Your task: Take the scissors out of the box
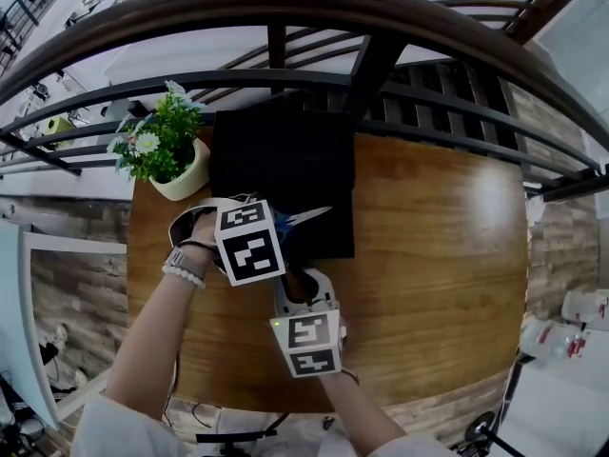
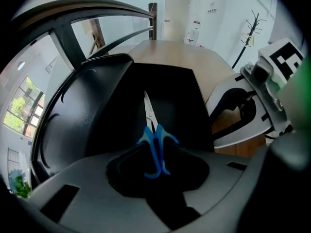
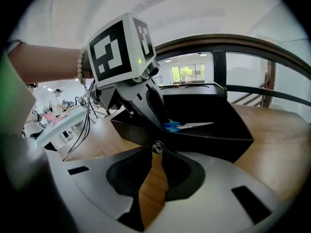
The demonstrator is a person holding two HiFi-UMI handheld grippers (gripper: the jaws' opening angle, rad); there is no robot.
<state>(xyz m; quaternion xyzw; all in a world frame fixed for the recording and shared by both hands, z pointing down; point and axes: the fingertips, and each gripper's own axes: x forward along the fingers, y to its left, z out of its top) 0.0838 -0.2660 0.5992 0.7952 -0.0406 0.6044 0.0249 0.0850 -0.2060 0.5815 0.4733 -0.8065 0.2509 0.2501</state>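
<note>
Blue-handled scissors (image 1: pixel 304 217) lie in the open black box (image 1: pixel 285 160) at the back of the wooden table (image 1: pixel 438 255). My left gripper (image 1: pixel 282 227) points steeply down into the box. Its jaws are shut on the blue handles (image 2: pixel 156 152), and the blades point away along the box floor. In the right gripper view the scissors (image 3: pixel 187 125) sit just behind the box's front wall (image 3: pixel 214 142), with the left gripper (image 3: pixel 163 120) on their handles. My right gripper (image 3: pixel 156 148) is shut, its tips against the front of the box. A small shiny metal bit shows at those tips.
A potted plant (image 1: pixel 166 150) with white flowers stands at the table's back left, beside the box. The box lid (image 2: pixel 97 106) stands raised on the left. A dark curved railing (image 1: pixel 314 8) runs behind the table. Bare wood (image 1: pixel 447 284) lies right of the box.
</note>
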